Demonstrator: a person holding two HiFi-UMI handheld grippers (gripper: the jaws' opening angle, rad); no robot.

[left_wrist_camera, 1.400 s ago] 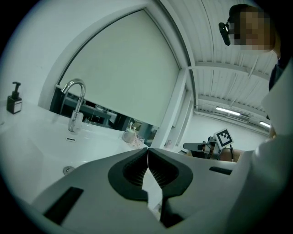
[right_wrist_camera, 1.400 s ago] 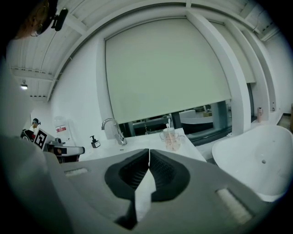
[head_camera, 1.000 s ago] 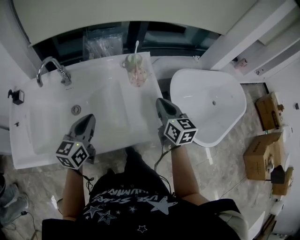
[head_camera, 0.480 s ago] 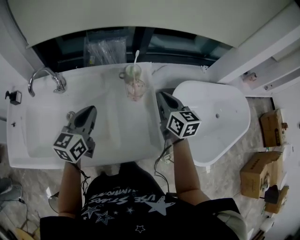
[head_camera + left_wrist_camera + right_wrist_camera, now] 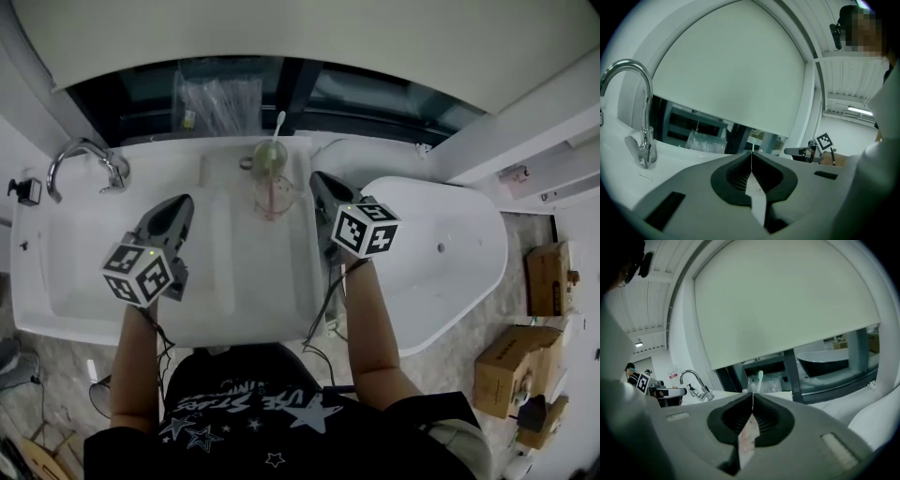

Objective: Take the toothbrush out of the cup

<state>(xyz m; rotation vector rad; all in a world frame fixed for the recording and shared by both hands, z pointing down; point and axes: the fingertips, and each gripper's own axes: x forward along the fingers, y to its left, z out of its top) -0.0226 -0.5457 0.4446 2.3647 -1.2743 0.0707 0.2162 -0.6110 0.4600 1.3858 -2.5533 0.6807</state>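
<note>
A clear cup (image 5: 270, 178) with a pink pattern stands on the white counter at the back of the sink (image 5: 94, 272), and a white toothbrush (image 5: 277, 131) stands upright in it. In the right gripper view the toothbrush head (image 5: 759, 379) shows just above the jaw tips. My right gripper (image 5: 321, 190) is shut and empty, a little right of the cup and apart from it. My left gripper (image 5: 178, 208) hangs over the basin to the cup's left, jaws shut with nothing between them.
A chrome faucet (image 5: 86, 161) rises at the sink's far left. A white bathtub (image 5: 450, 253) lies to the right of the counter. A clear plastic bag (image 5: 214, 98) sits behind the cup on the dark ledge. Cardboard boxes (image 5: 548, 277) stand on the floor at the right.
Both grippers have moved forward toward the back of the counter; the right one now sits close beside the cup. The jaws stayed shut.
</note>
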